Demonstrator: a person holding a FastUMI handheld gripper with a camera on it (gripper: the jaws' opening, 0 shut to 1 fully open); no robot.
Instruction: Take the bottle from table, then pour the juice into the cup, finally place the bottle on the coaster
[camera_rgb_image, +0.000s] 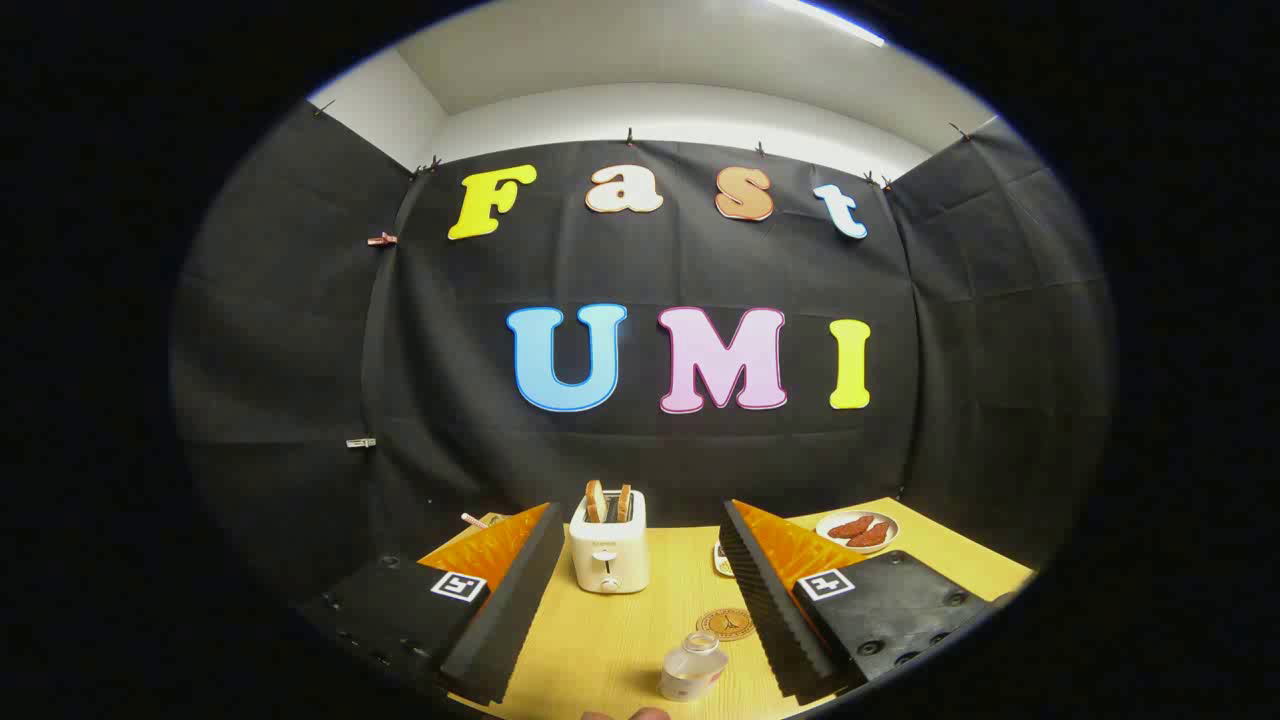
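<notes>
A small clear bottle (692, 668) stands upright on the wooden table (600, 640), low between my fingers and closer to the right one. My gripper (640, 512) is open wide, and neither finger touches the bottle. Just beyond the bottle lies a round brown coaster (725, 623), partly tucked against the right finger. A small cup-like object (722, 560) peeks out behind that finger's inner edge; most of it is hidden.
A white toaster (609, 548) holding two slices of bread stands ahead, between the fingertips. At the far right is a white plate (857, 530) with sausages. A straw-like item (474, 520) shows behind the left finger. Part of a person's hand (625, 714) shows below the bottle.
</notes>
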